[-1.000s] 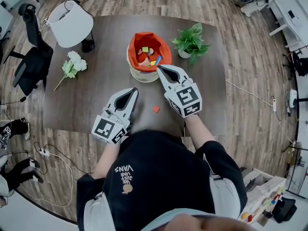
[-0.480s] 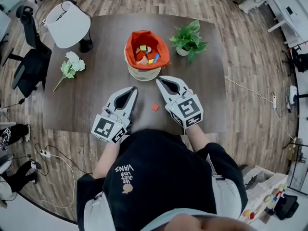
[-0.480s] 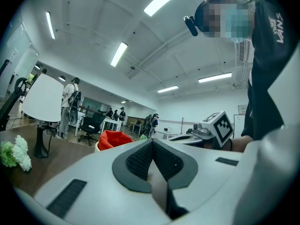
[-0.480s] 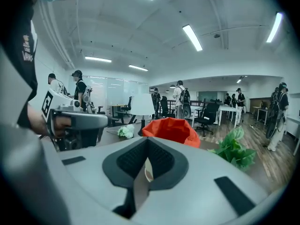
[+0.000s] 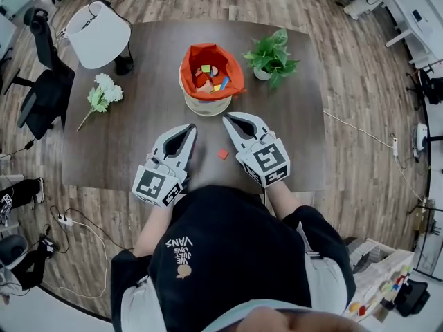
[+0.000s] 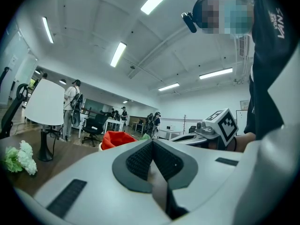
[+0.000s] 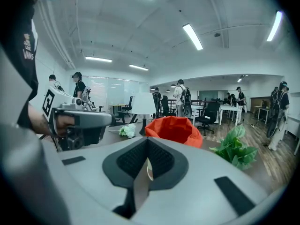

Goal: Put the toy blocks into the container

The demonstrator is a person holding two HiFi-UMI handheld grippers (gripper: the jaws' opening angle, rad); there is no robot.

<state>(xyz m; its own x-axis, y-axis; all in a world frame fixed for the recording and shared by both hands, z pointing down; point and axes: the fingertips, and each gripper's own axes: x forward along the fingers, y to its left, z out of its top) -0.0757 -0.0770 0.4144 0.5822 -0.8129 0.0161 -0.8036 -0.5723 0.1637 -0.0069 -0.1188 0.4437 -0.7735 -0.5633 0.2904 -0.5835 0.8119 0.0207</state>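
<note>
The right claw (image 5: 225,119), pressed together and empty, has drawn back from the basket (image 5: 206,106) in the middle of the counter (image 5: 138,137), leaving one red block (image 5: 223,154) near the front edge, between it and the likewise pressed-together left claw (image 5: 193,128), still to collect.

One container (image 5: 237,79), one loose block (image 5: 223,154), one plant (image 5: 271,57), one lamp (image 5: 97,37).

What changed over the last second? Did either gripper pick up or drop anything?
The right gripper drew back from the rim of the container toward the person, shut and empty. Nothing was picked up or let go. The left gripper, also shut, and the loose red block stayed where they were.
</note>
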